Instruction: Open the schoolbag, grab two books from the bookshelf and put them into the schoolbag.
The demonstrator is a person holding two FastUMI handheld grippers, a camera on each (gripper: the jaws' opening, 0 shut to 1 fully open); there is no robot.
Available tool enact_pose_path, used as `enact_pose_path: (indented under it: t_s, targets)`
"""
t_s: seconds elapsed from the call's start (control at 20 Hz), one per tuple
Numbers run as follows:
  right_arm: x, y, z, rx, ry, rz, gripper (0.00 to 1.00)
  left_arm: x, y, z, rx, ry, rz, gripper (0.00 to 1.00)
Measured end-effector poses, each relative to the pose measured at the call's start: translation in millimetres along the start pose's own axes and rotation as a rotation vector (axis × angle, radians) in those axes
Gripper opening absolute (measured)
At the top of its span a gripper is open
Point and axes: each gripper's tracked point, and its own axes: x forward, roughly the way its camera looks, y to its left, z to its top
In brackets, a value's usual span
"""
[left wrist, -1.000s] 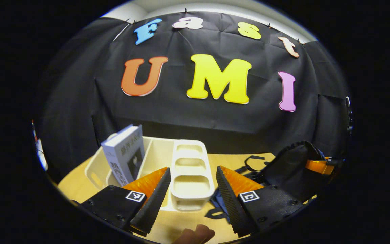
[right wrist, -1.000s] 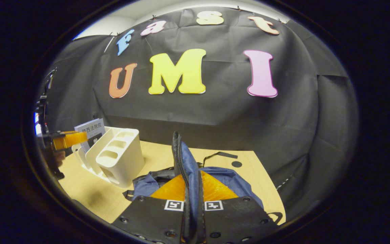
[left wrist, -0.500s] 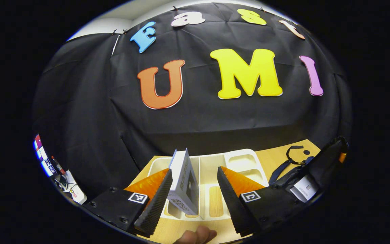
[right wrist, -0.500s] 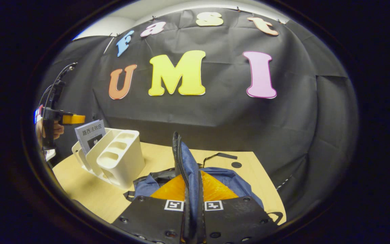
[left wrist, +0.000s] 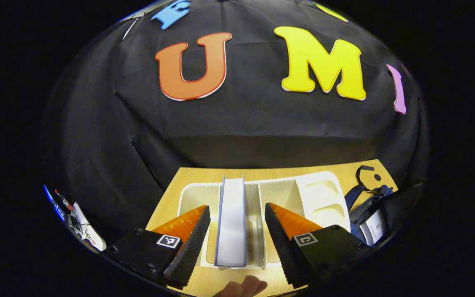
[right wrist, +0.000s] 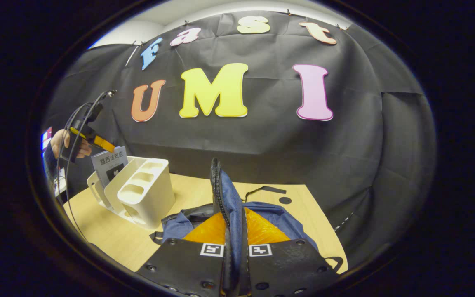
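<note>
In the left gripper view, the left gripper [left wrist: 234, 237] hangs above a cream plastic bookshelf [left wrist: 303, 194] on the wooden table [left wrist: 188, 175], its fingers spread wide with a white book [left wrist: 231, 222] standing upright in the gap between them, top edge toward the camera (neither finger touches the book as far as can be seen). The book sits in a slot of the bookshelf at about 6 o'clock in that view, and the blue schoolbag [left wrist: 365, 202] lies at about 4 o'clock, just beside the bookshelf's stepped end, with a white tag visible on it. In the right gripper view, the right gripper [right wrist: 234, 247] has its fingers pressed together on the schoolbag's raised zipper edge [right wrist: 217, 185], holding it upright above the slumped blue fabric. The bookshelf appears at about 9 o'clock there, the book's cover rising behind it, and a hand [right wrist: 66, 142] holds the left gripper just above that book.
</note>
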Motion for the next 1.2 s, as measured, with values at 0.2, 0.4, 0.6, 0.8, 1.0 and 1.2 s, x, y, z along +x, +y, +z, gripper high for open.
enact_pose_path:
  t_s: [0.2, 0.4, 0.6, 0.8, 1.0, 1.2]
  targets:
    - [1.4, -1.0, -4.3, 0.027, 0.008, 0.004, 0.07, 15.7, 4.4, -11.8, 0.059, 0.133, -0.015, 0.84]
    - [1.0, -0.3, -9.1, 0.032, 0.013, 0.004, 0.07, 25.5, 10.8, -23.0, 0.09, 0.25, 0.021, 0.82]
    - [1.4, 0.1, -14.3, 0.03, 0.023, 0.007, 0.07, 39.6, 2.0, -42.9, 0.014, 0.366, -0.016, 0.77]
    - [0.6, -2.9, -18.8, 0.043, 0.029, 0.006, 0.07, 40.9, -13.5, -57.6, -0.053, 0.418, -0.062, 0.53]
    - [3.6, -3.7, -25.7, 0.053, 0.041, 0.007, 0.07, 34.4, -14.0, -62.3, -0.099, 0.407, -0.092, 0.49]
    - [5.8, 0.1, -28.9, 0.045, 0.049, 0.011, 0.07, 20.3, -8.1, -61.9, -0.132, 0.394, -0.091, 0.49]
